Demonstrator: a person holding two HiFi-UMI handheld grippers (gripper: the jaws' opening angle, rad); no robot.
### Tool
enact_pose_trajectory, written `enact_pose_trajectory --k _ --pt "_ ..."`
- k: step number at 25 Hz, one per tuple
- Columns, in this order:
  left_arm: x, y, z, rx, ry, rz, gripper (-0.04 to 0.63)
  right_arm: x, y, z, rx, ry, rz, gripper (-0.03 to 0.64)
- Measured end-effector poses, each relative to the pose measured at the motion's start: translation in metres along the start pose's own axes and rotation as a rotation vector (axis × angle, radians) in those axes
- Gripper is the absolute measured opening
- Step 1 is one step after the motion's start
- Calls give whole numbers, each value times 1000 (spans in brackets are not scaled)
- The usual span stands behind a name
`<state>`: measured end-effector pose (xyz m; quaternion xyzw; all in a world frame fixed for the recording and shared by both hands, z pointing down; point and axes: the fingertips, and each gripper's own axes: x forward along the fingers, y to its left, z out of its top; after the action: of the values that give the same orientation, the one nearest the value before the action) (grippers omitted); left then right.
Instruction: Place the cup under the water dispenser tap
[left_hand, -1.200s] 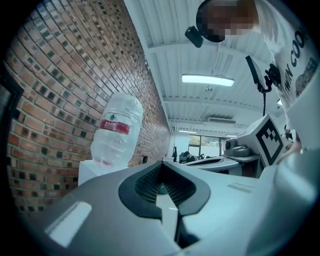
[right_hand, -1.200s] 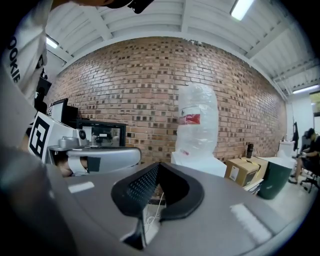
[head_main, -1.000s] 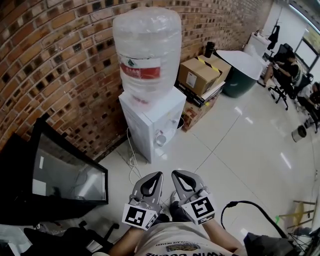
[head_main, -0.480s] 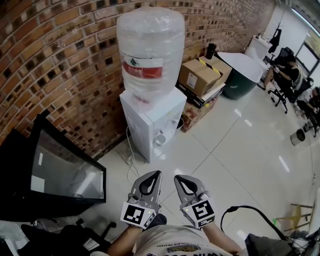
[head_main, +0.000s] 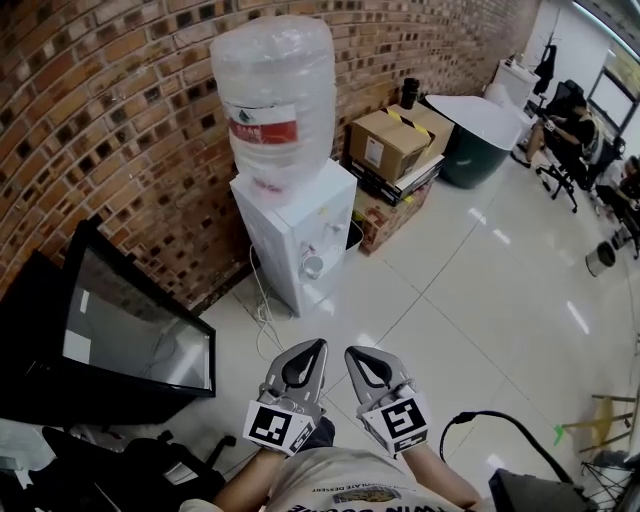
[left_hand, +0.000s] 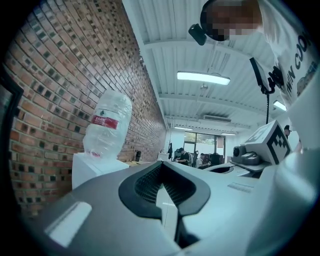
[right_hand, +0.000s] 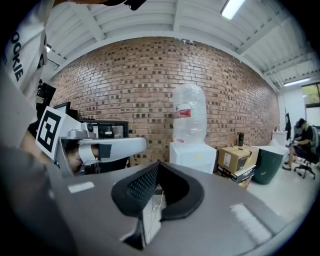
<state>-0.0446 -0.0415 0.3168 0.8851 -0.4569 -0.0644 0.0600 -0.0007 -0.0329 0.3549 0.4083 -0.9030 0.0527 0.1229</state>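
Clenched, empty: left tool (head_main: 312, 348), right tool (head_main: 353, 354); floor (head_main: 450, 290) open ahead to water dispenser (head_main: 295, 235) against brick wall (head_main: 120, 120).

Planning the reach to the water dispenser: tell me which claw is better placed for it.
Left, narrowly. Both claws are shut, empty and side by side, but in the head view the left claw sits almost straight below the water dispenser, while the right claw lies further aside.

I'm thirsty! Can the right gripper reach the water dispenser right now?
Probably not yet. The right gripper is held close to the person, and a stretch of floor separates it from the water dispenser. Nothing blocks the way.
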Motion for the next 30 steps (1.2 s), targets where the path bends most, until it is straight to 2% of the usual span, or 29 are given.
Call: enact_pose_trajectory --k 8,19,30 --pt "-30 -76 -9 33 11 -6 -9 -72 11 -23 40 -43 2 6" --pt "-88 -167 -22 43 23 45 -9 -171 51 -50 73 -72 50 6" --pt "-133 -201 -13 75 16 55 -9 -211 92 -51 62 -94 80 6"
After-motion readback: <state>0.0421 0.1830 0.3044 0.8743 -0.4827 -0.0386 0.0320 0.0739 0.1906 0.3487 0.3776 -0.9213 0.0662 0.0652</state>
